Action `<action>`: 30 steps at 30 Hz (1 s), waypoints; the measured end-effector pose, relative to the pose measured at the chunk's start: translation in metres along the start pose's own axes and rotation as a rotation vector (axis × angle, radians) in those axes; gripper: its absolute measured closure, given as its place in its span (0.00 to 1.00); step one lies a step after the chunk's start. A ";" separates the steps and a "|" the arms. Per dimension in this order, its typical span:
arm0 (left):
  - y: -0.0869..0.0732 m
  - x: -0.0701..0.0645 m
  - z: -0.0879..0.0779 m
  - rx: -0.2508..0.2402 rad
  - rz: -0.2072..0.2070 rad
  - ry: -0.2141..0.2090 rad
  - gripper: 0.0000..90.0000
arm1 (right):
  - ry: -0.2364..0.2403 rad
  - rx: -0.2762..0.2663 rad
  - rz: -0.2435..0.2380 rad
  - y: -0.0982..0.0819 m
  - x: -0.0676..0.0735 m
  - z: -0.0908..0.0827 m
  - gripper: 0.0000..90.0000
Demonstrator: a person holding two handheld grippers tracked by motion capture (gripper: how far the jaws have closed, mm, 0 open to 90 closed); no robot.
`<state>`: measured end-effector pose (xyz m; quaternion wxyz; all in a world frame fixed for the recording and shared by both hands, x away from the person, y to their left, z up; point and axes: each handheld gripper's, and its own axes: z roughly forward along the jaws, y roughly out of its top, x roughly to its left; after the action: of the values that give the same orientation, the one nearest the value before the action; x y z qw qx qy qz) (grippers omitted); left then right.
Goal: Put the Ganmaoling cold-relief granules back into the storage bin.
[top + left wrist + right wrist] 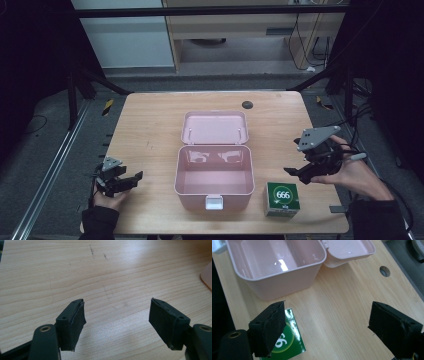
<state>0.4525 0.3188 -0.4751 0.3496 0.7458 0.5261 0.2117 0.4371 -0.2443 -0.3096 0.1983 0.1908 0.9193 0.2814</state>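
A pink plastic box (213, 175) stands open in the middle of the table, its lid (215, 127) laid flat behind it and nothing inside. A small green carton marked 666 (282, 199) sits just right of the box near the front edge. My right gripper (295, 173) hovers open a little above and right of the carton; in the right gripper view the carton (288, 343) lies partly behind the left jaw, with the box (275, 267) beyond. My left gripper (131, 179) rests open at the front left, over bare wood (112, 277).
A dark round grommet hole (247, 104) sits near the table's far edge. A white latch (214, 202) sticks out from the box's front wall. Metal rails and cables run along the floor on both sides of the table.
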 end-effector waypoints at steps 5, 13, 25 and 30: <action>0.000 0.000 0.000 0.005 0.007 -0.001 0.31 | 0.025 0.057 -0.031 0.002 0.005 0.003 0.15; 0.000 -0.001 0.001 0.012 0.012 -0.003 0.31 | 0.071 0.132 -0.076 0.003 0.013 0.011 0.13; 0.000 -0.002 0.002 0.015 0.015 -0.005 0.31 | 0.131 0.221 -0.131 -0.001 0.026 0.028 0.08; 0.000 -0.002 0.002 0.017 0.018 -0.005 0.31 | 0.156 0.251 -0.147 -0.004 0.031 0.035 0.07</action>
<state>0.4532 0.3161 -0.4765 0.3425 0.7538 0.5205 0.2086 0.4266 -0.2175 -0.3466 0.1209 0.1238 0.9714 0.1628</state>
